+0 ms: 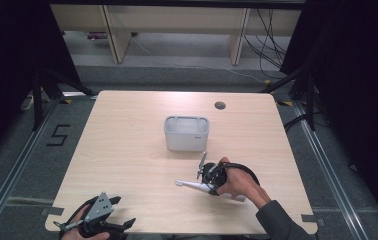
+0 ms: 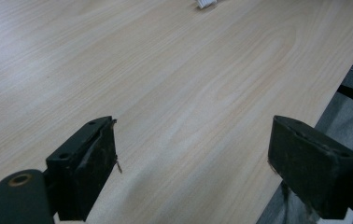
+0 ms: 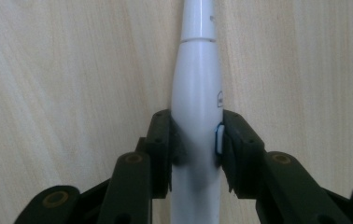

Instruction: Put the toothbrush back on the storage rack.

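Low over table, right tool [image 3: 196, 140] clamps white toothbrush [image 3: 196, 102].

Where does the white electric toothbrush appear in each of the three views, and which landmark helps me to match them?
High view: the white electric toothbrush lies low and right of centre, in front of the grey plastic container, in the right gripper.
Left gripper view: a white tip at the top edge, probably its brush head.
Right gripper view: centre, running top to bottom, clamped between the black fingers.
Shared landmark: the light wooden table.
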`<state>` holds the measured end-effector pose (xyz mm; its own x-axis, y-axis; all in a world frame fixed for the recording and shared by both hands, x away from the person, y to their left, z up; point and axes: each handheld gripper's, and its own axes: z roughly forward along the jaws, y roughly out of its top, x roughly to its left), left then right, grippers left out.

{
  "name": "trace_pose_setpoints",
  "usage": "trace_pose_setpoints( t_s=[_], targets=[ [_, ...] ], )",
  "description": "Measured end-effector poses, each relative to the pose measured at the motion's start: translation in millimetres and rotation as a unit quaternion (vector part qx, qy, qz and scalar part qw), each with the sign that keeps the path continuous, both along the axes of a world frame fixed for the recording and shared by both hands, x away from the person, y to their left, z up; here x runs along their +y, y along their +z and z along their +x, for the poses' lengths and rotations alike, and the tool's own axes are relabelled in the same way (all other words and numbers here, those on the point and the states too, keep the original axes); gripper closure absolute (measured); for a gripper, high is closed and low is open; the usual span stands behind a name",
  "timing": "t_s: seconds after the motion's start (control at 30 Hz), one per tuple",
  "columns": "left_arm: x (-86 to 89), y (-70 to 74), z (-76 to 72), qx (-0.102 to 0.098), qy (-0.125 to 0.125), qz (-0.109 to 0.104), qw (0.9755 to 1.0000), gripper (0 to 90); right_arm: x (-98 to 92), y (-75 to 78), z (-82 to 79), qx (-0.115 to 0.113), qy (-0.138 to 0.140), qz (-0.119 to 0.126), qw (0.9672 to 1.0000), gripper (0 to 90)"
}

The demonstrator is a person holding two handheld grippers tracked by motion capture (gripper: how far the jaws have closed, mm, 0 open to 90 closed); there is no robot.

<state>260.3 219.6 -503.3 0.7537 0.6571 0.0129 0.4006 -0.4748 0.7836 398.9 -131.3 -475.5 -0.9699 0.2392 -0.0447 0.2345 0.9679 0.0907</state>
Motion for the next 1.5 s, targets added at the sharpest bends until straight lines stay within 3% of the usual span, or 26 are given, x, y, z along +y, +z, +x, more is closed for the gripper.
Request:
trace_pose_setpoints(
  t_s=[0.1,0.13,0.2,0.37,0.4,0.47,0.5,0.6,0.7,0.8,0.9,1.0,1.03,1.07,1.1,1.13,1.17,1.2,1.23,1.27,1.3,1.33,1.37,1.4,1.47,1.5],
  targets=[
    [-0.2,-0.1,-0.1,0.002,0.002,-0.001,1.0000,14.7,-0.4,0.1,-0.4,0.000,0.002,0.000,1.0000,66.6],
    [-0.4,-0.2,-0.3,0.001,0.002,-0.001,1.0000,14.7,-0.6,0.7,-2.5,0.001,-0.014,-0.003,0.9999,66.7],
    [-0.3,-0.4,-0.3,0.002,0.002,-0.001,1.0000,14.7,-1.5,0.7,-3.3,0.005,-0.021,0.003,0.9998,66.7],
    [-0.4,-0.9,-0.1,0.005,-0.002,-0.006,1.0000,14.7,-4.2,0.8,-2.8,-0.003,-0.015,0.007,0.9999,66.8],
    [-0.4,-0.7,-0.3,0.007,-0.001,-0.003,1.0000,14.7,-3.8,2.3,-5.5,-0.003,-0.034,0.005,0.9994,66.8],
    [-0.4,-0.4,-0.3,0.007,-0.003,-0.002,1.0000,14.7,-4.9,4.1,-5.6,-0.010,-0.027,0.013,0.9995,66.8],
    [-0.4,-0.4,-0.3,0.007,-0.003,-0.002,1.0000,14.7,-5.6,5.9,-8.2,-0.010,-0.045,0.013,0.9988,66.9],
    [-0.4,-1.0,-0.1,0.004,-0.001,-0.006,1.0000,14.7,-8.3,10.3,-7.7,-0.019,-0.031,0.028,0.9989,66.9],
    [-0.3,-0.4,-0.3,0.007,-0.002,-0.002,1.0000,14.7,-13.0,15.6,-9.6,-0.028,-0.035,0.047,0.9979,66.9],
    [-0.6,-0.7,0.1,0.003,0.000,0.000,1.0000,14.7,-16.8,20.6,-13.7,-0.030,-0.057,0.064,0.9959,67.0],
    [-0.3,-0.4,0.4,0.004,-0.003,0.001,1.0000,14.7,-19.7,25.3,-13.3,-0.041,-0.047,0.081,0.9948,67.0],
    [-0.4,-1.2,0.4,0.002,-0.001,-0.003,1.0000,14.7,-26.0,37.1,-15.0,-0.053,-0.050,0.128,0.9890,67.0],
    [-0.4,-1.2,0.4,0.002,-0.001,-0.003,1.0000,14.7,-26.0,37.1,-15.0,-0.053,-0.050,0.128,0.9890,67.0],
    [-0.7,-1.4,0.3,0.003,0.001,-0.002,1.0000,14.7,-29.6,43.0,-16.0,-0.056,-0.062,0.142,0.9863,67.0],
    [-0.7,-1.4,0.3,0.003,0.001,-0.002,1.0000,14.7,-29.6,43.0,-16.0,-0.056,-0.062,0.142,0.9863,67.0],
    [-0.7,-1.0,0.3,0.004,0.001,0.002,1.0000,14.7,-33.4,48.3,-15.6,-0.068,-0.064,0.160,0.9827,67.0],
    [-0.7,-1.0,0.3,0.004,0.001,0.002,1.0000,14.7,-33.4,48.3,-15.6,-0.068,-0.064,0.160,0.9827,67.0],
    [-0.6,-1.1,0.3,0.002,0.000,-0.003,1.0000,14.7,-37.1,53.4,-15.1,-0.082,-0.072,0.180,0.9775,67.0],
    [-0.6,-1.1,0.3,0.002,0.000,-0.003,1.0000,14.7,-37.1,53.4,-15.1,-0.082,-0.072,0.180,0.9775,67.0],
    [-0.7,-1.7,0.2,0.002,0.000,-0.008,1.0000,14.7,-39.6,56.4,-15.0,-0.097,-0.085,0.202,0.9707,67.0],
    [-2.4,-2.7,-0.4,0.003,0.008,-0.021,0.9998,14.7,-41.7,58.1,-13.5,-0.104,-0.084,0.214,0.9676,67.0],
    [-1.2,-2.0,0.0,0.002,0.002,-0.011,0.9999,14.7,-43.3,59.2,-12.6,-0.106,-0.088,0.226,0.9642,67.0],
    [-1.2,-2.0,0.0,0.002,0.002,-0.011,0.9999,14.7,-43.3,59.2,-12.6,-0.106,-0.088,0.226,0.9642,67.0],
    [-0.7,-1.2,0.1,0.001,0.000,-0.003,1.0000,14.7,-44.6,60.3,-12.4,-0.109,-0.095,0.237,0.9607,67.0],
    [-0.8,-1.4,0.1,0.002,0.001,-0.004,1.0000,14.7,-49.2,63.1,-11.7,-0.125,-0.109,0.263,0.9503,66.9],
    [-0.8,-1.4,0.1,0.002,0.001,-0.004,1.0000,14.7,-49.2,63.1,-11.7,-0.125,-0.109,0.263,0.9503,66.9]
  ],
)
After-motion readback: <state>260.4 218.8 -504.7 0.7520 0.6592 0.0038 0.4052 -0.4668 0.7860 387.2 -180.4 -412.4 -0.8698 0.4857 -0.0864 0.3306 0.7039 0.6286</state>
